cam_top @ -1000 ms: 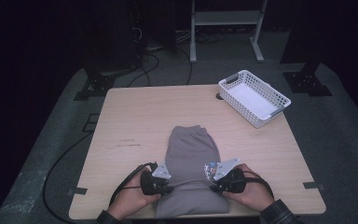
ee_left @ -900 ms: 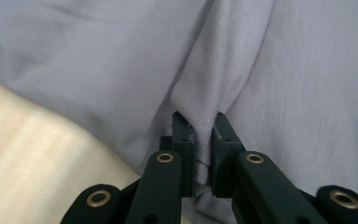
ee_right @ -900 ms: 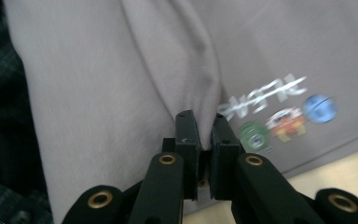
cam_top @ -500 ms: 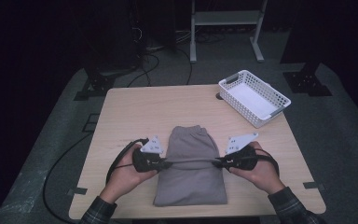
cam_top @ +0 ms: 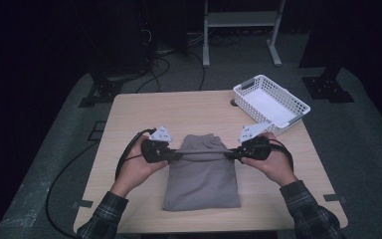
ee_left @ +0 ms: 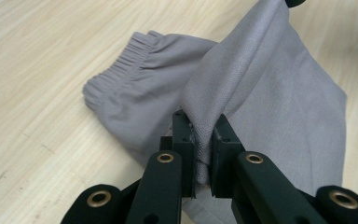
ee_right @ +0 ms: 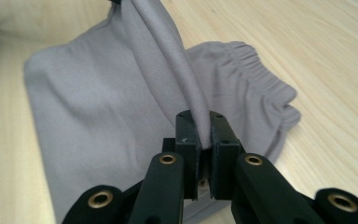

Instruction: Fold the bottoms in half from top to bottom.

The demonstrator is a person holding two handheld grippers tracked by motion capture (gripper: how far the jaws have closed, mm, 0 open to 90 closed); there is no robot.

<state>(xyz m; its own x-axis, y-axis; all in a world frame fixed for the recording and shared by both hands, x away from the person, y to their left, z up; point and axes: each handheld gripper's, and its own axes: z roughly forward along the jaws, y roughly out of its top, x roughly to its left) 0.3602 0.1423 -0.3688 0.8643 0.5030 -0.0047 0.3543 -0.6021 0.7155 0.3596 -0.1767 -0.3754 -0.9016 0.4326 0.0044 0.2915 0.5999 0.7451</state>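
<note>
Grey woven cloth, a pair of shorts (cam_top: 201, 174) with an elastic waistband (ee_left: 121, 60), lies in the middle of the pale wooden worktop (cam_top: 139, 114), and one edge of it is lifted off the surface and stretched taut between the two claws. The left claw (ee_left: 204, 140) is pinching one end of that raised edge, its jaws pressed together on the cloth with the fabric bunched between the pads; the right claw (ee_right: 204, 135) is pinching the other end the same way. In the high view the left claw (cam_top: 175, 155) and the right claw (cam_top: 231, 153) stand level with each other at either side of the garment, so the lifted edge runs as a straight line between them. Holding both corners at equal height and pulled apart looks meant to keep the fold line straight and free of wrinkles, so that the near half can be carried over the far half toward the waistband. The rest of the shorts rests flat, which anchors the piece while the edge travels. A white slatted basket (cam_top: 298, 107) sits at the far right corner, well apart from the garment, probably where the folded piece should end up
</note>
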